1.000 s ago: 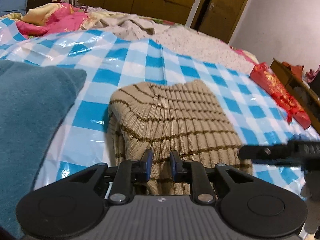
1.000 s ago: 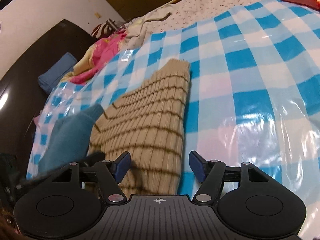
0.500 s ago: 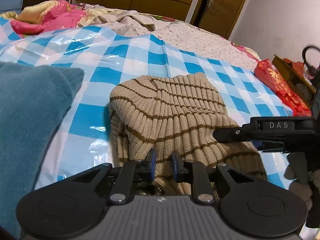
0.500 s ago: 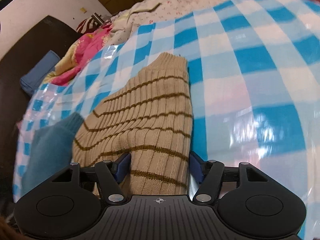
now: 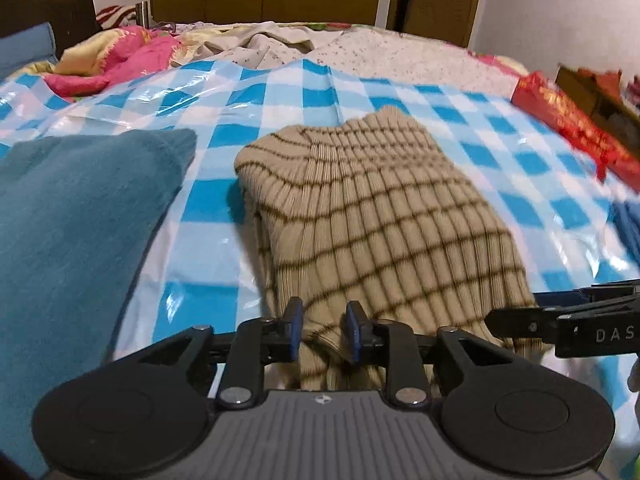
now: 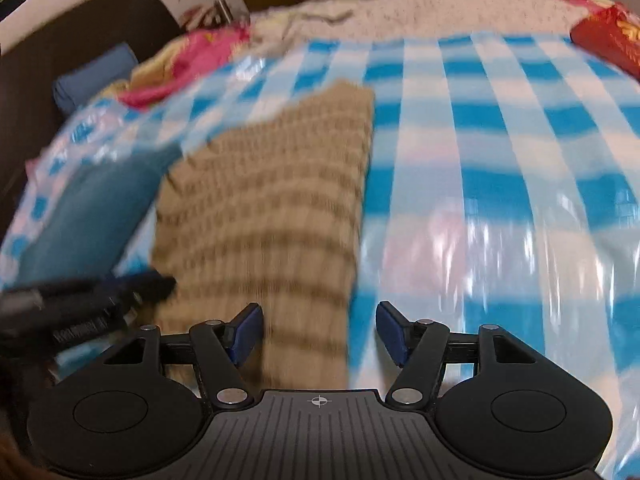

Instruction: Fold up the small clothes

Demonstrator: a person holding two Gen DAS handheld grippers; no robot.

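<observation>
A beige knit sweater (image 5: pixel 372 216) with thin brown stripes lies folded on the blue-and-white checked plastic sheet (image 5: pixel 280 92). My left gripper (image 5: pixel 323 332) is at its near edge. A bunched fold of the knit fills the gap and touches both pads while the jaws are opening. My right gripper (image 6: pixel 320 334) stands wide open over the sweater's (image 6: pixel 272 208) near right edge. The cloth lies by the left pad and stays apart from the right one. That view is blurred. Each gripper shows at the side of the other's view, the right one's fingers (image 5: pixel 560 322) level with my left.
A teal garment (image 5: pixel 80 220) lies just left of the sweater. A red packet (image 5: pixel 572 128) sits at the sheet's right edge, with something blue (image 5: pixel 630 224) below it. Pink and cream bedding (image 5: pixel 120 60) is heaped at the back, before a wooden wardrobe.
The left jaws have spread a little around the fold. The right gripper slid up to the sweater's edge, then shifted right, so the cloth now sits toward its left finger.
</observation>
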